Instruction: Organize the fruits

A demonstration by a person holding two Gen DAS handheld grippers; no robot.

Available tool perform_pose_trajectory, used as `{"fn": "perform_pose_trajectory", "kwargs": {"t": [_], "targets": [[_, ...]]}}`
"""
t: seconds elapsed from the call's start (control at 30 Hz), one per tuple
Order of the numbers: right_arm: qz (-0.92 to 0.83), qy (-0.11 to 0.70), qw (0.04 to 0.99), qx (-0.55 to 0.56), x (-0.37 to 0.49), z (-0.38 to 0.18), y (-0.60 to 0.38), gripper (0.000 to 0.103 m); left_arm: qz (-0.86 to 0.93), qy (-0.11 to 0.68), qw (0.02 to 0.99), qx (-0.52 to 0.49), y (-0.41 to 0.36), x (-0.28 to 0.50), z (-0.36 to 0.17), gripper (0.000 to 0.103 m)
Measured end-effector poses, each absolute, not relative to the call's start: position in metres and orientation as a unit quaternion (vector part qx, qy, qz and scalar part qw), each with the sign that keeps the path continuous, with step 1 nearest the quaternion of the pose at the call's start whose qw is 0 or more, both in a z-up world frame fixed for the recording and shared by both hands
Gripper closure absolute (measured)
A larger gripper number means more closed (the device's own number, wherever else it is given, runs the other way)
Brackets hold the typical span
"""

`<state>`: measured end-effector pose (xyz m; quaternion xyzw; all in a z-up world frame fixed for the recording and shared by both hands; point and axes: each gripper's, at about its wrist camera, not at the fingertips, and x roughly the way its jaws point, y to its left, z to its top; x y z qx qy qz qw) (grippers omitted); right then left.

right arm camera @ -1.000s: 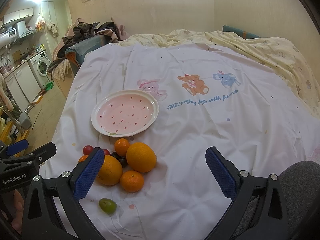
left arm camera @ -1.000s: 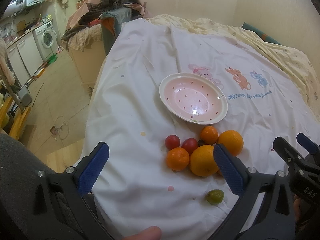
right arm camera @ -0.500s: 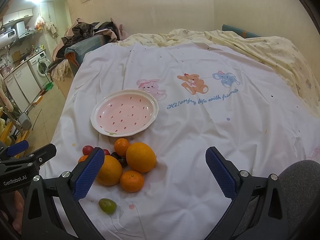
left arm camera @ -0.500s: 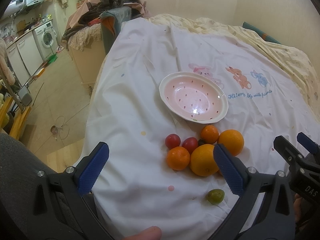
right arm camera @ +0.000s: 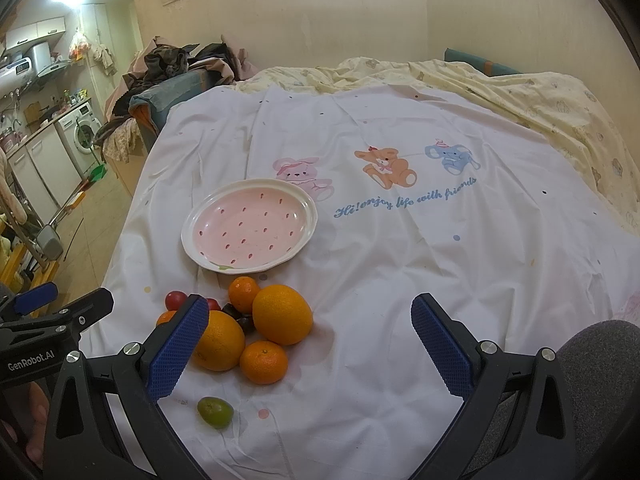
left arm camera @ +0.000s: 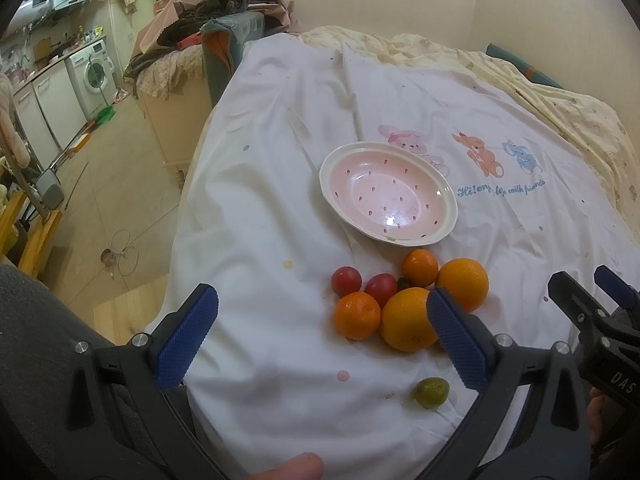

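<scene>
An empty pink dish with a white rim lies on the white sheet. Just in front of it is a cluster of fruit: two big oranges, small tangerines, two red tomatoes and dark small fruit. A green fruit lies alone nearer me. My left gripper is open and empty above the sheet's near edge, left of the cluster. My right gripper is open and empty, hovering near the cluster's right side.
The white cartoon-print sheet covers the bed, with a yellow blanket behind. The bed's left edge drops to the floor. A pile of clothes sits at the far left corner.
</scene>
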<state>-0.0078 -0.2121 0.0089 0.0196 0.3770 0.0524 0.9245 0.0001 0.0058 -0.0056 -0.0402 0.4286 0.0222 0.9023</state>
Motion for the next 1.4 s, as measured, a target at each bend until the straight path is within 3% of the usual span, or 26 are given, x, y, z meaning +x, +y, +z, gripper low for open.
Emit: {"fn": "perform_pose_trajectory", "kwargs": {"t": [1.2, 1.4], "targets": [[0.051, 0.386, 0.921, 0.026, -0.004, -0.001, -0.211, 0.000, 0.020, 0.438, 0.898, -0.046, 0.002, 0.001, -0.011, 0.000], [0.076, 0.422, 0.902, 0.048, 0.003, -0.009, -0.213, 0.000, 0.023, 0.435, 0.899, -0.046, 0.000, 0.000, -0.009, 0.000]]}}
